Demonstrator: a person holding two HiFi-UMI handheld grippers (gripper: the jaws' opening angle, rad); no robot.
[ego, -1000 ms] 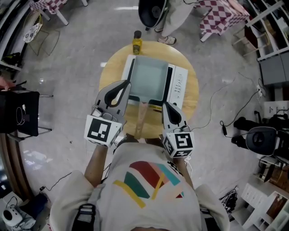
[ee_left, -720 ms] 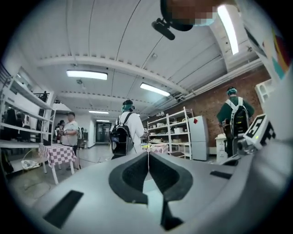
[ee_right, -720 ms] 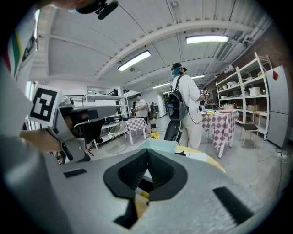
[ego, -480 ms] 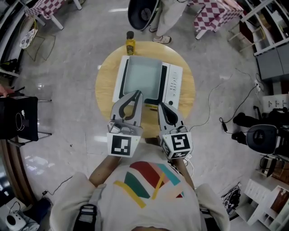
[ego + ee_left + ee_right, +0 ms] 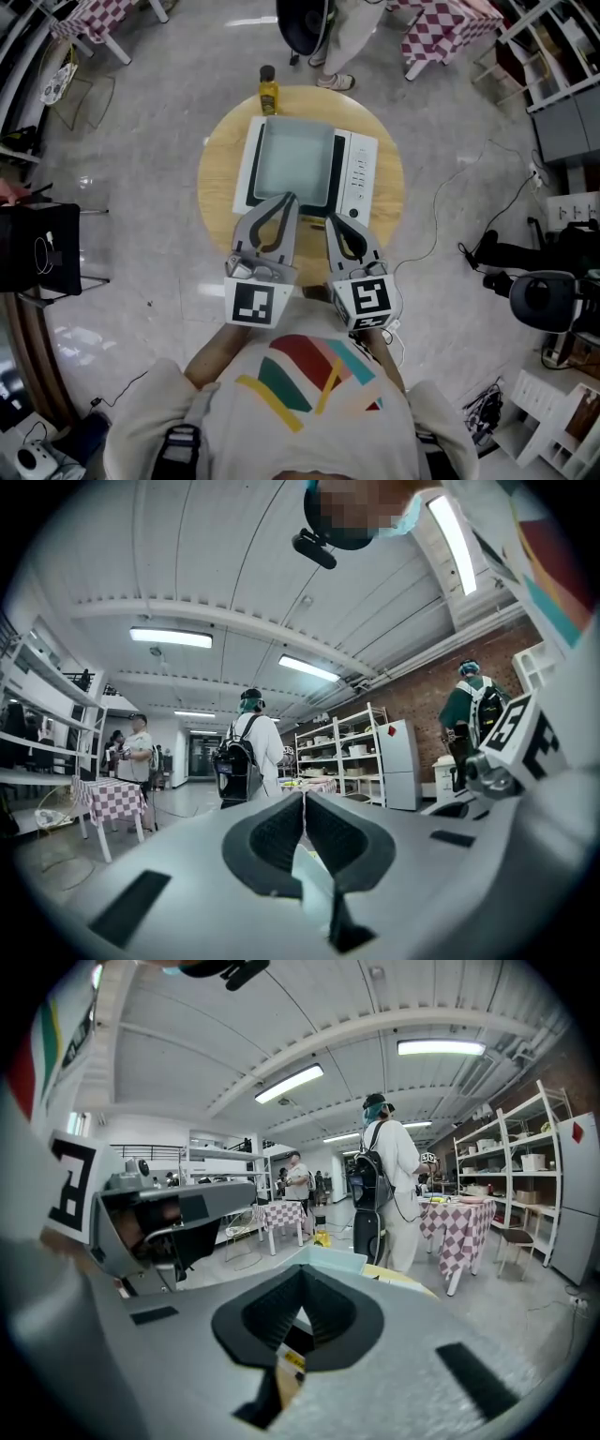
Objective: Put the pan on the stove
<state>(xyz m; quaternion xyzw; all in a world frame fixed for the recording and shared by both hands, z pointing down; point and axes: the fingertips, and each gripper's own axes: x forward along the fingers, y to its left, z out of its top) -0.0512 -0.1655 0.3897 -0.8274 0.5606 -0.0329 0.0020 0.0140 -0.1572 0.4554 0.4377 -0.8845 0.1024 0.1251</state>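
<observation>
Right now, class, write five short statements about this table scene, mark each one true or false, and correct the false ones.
1. The square pan sits on the stove. True.
2. A bottle stands at the table's near edge, next to the person. False: the bottle stands at the far edge, beyond the stove.
3. The left hand-held gripper and the right hand-held gripper both have their jaws together. True.
4. The stove's buttons run down its left side in the head view. False: the control panel is on the right side.
5. The table is square and white. False: the table is round and wooden.
</observation>
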